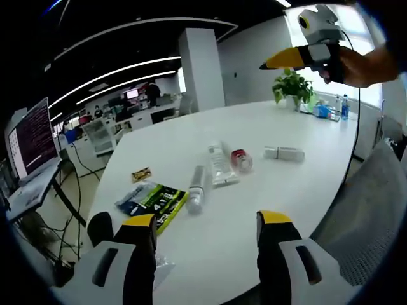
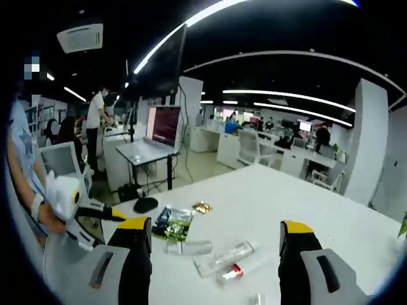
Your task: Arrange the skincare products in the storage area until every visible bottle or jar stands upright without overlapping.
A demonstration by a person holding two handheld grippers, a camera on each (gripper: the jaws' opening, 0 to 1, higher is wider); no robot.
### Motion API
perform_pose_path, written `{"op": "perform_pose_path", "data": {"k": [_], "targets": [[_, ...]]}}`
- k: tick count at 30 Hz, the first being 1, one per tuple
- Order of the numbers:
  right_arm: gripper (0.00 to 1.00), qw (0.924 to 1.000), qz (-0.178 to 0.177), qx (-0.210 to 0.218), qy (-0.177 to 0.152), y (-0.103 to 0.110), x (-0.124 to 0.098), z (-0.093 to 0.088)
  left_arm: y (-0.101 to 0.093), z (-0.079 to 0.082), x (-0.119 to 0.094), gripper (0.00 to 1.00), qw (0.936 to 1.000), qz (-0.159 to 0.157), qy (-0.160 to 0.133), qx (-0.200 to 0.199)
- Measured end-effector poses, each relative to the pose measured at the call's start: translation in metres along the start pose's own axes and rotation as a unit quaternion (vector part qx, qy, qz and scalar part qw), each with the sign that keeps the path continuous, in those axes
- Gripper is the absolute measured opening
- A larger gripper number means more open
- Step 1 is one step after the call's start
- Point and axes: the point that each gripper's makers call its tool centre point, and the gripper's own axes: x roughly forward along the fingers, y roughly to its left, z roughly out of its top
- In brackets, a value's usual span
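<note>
1. Left gripper (image 1: 206, 238), left gripper view: jaws spread wide with nothing between them, held back from the table (image 1: 191, 136); likely a survey position before any pick.
2. Green packet (image 1: 152, 200): flat near the table's near edge, with a small gold wrapper (image 1: 140, 174) just beyond it; neither appears to be a bottle or jar.
3. Clear bottle (image 1: 196, 189): lying on its side just right of the packet, so not yet upright.
4. White tube (image 1: 220, 164): lying flat, close beside the bottle; whether the two touch cannot be told.
5. Red-capped jar (image 1: 241, 160): tipped over, just beside the tube's far end.
6. Grey bottle (image 1: 284, 153): on its side, apart from the cluster.
7. Right gripper (image 1: 283, 61): raised well above the table, tips apparently together, held in a hand (image 1: 365, 63). In the right gripper view its jaws (image 2: 213, 244) stand wide apart and empty, so it is released, judged to be waiting.
</note>
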Motion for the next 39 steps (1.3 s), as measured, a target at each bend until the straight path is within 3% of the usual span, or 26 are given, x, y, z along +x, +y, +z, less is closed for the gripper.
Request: {"op": "perform_pose_path", "data": {"k": [2, 6, 11, 13, 15, 17, 19, 22, 23, 25, 26, 27, 28, 29, 31, 33, 34, 39], "targets": [[0.81, 0.9995, 0.012, -0.013, -0.026, 0.000, 0.007, 0.031, 0.001, 0.000, 0.000, 0.61, 1.0000, 0.002, 0.000, -0.001], [0.71, 0.9976, 0.039, -0.034, -0.045, 0.002, 0.018, 0.082, 0.002, 0.001, 0.000, 0.61, 1.0000, 0.005, -0.002, 0.000], [0.68, 0.9943, 0.079, -0.011, -0.070, 0.006, 0.029, 0.142, 0.004, 0.002, 0.000, 0.61, 0.9999, 0.010, -0.006, -0.003], [0.69, 0.9917, 0.108, 0.013, -0.068, 0.009, 0.035, 0.156, 0.004, 0.003, -0.001, 0.61, 0.9999, 0.010, -0.008, -0.003], [0.62, 0.9920, 0.122, 0.003, -0.032, 0.004, 0.045, 0.152, 0.005, 0.002, -0.001, 0.61, 0.9999, 0.012, -0.007, -0.004], [0.54, 0.9925, 0.116, -0.040, -0.003, -0.004, 0.053, 0.144, 0.005, 0.001, 0.000, 0.61, 0.9999, 0.013, -0.004, -0.005], [0.50, 0.9878, 0.132, -0.079, 0.026, -0.002, 0.063, 0.131, 0.005, 0.002, -0.001, 0.61, 0.9999, 0.013, -0.007, -0.004], [0.43, 0.9783, 0.175, -0.077, 0.081, 0.011, 0.074, 0.099, 0.006, 0.001, -0.001, 0.60, 0.9999, 0.015, -0.006, -0.005], [0.41, 0.9689, 0.198, -0.078, 0.126, 0.019, 0.078, 0.077, 0.007, 0.001, -0.001, 0.60, 0.9999, 0.015, -0.006, -0.006], [0.42, 0.9595, 0.207, -0.108, 0.158, 0.020, 0.083, 0.057, 0.007, 0.001, -0.001, 0.60, 0.9998, 0.015, -0.006, -0.005], [0.42, 0.9398, 0.217, -0.164, 0.206, 0.020, 0.087, 0.027, 0.007, 0.001, -0.001, 0.60, 0.9999, 0.015, -0.004, -0.005], [0.42, 0.9296, 0.224, -0.194, 0.219, 0.020, 0.089, 0.016, 0.007, 0.001, 0.000, 0.60, 0.9999, 0.015, -0.004, -0.004], [0.42, 0.9130, 0.230, -0.236, 0.240, 0.018, 0.093, -0.001, 0.007, 0.000, 0.000, 0.60, 0.9999, 0.015, -0.004, -0.004], [0.42, 0.8991, 0.234, -0.267, 0.256, 0.017, 0.094, -0.012, 0.006, 0.000, 0.000, 0.60, 0.9999, 0.015, -0.003, -0.004], [0.40, 0.8632, 0.250, -0.335, 0.284, 0.013, 0.099, -0.037, 0.005, -0.001, 0.000, 0.59, 0.9999, 0.012, -0.001, -0.003], [0.39, 0.8429, 0.257, -0.369, 0.295, 0.010, 0.103, -0.052, 0.003, -0.002, 0.000, 0.59, 1.0000, 0.008, 0.003, 0.000], [0.38, 0.8248, 0.270, -0.395, 0.302, 0.008, 0.107, -0.063, 0.003, -0.002, 0.000, 0.59, 1.0000, 0.007, 0.004, 0.000], [0.36, 0.7813, 0.294, -0.425, 0.350, -0.005, 0.116, -0.105, 0.001, -0.003, 0.001, 0.58, 0.9999, 0.004, 0.009, 0.004]]}}
